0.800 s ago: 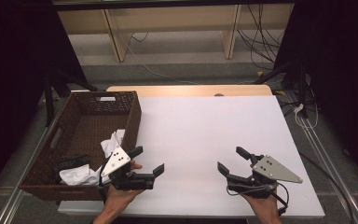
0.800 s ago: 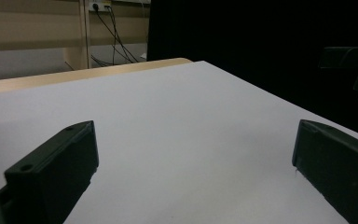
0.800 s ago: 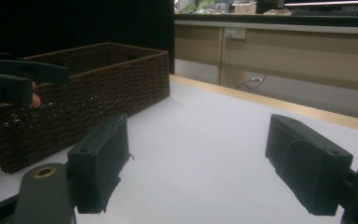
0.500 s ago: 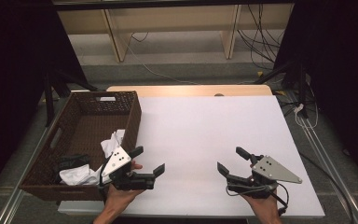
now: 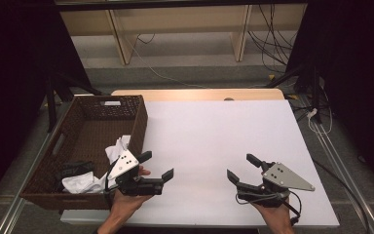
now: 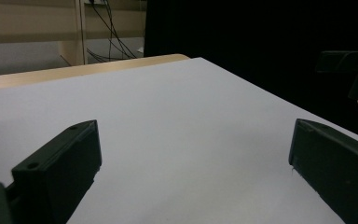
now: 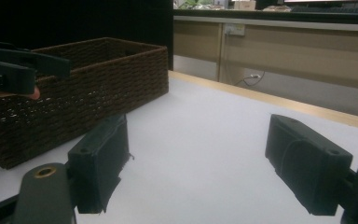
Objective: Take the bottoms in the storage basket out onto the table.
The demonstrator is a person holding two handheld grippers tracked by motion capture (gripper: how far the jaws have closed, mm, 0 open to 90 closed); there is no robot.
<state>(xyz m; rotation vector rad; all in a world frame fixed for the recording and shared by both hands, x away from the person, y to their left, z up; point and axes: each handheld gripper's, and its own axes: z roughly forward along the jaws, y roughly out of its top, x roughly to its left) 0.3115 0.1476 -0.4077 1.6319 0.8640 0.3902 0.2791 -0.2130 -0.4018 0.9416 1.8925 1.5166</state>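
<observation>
Both tongs (image 5: 157, 165) (image 5: 241, 168) agape, empty-jawed

The left gripper (image 5: 154, 165) is held in the person's left hand (image 5: 126, 200), which comes in from the bottom edge of the high view with the palm turned up under the gripper's body. Its two black jaws are spread wide — nothing is seen between them in the left gripper view. The grey three-cornered plate is carried on top, behind the jaws. The right gripper (image 5: 242, 168) is gripped by the right hand (image 5: 272, 214), well apart from the left one. Its jaws are likewise parted, with nothing held between them — they are pointed forward and toward the left gripper, the plate lying behind them.
</observation>
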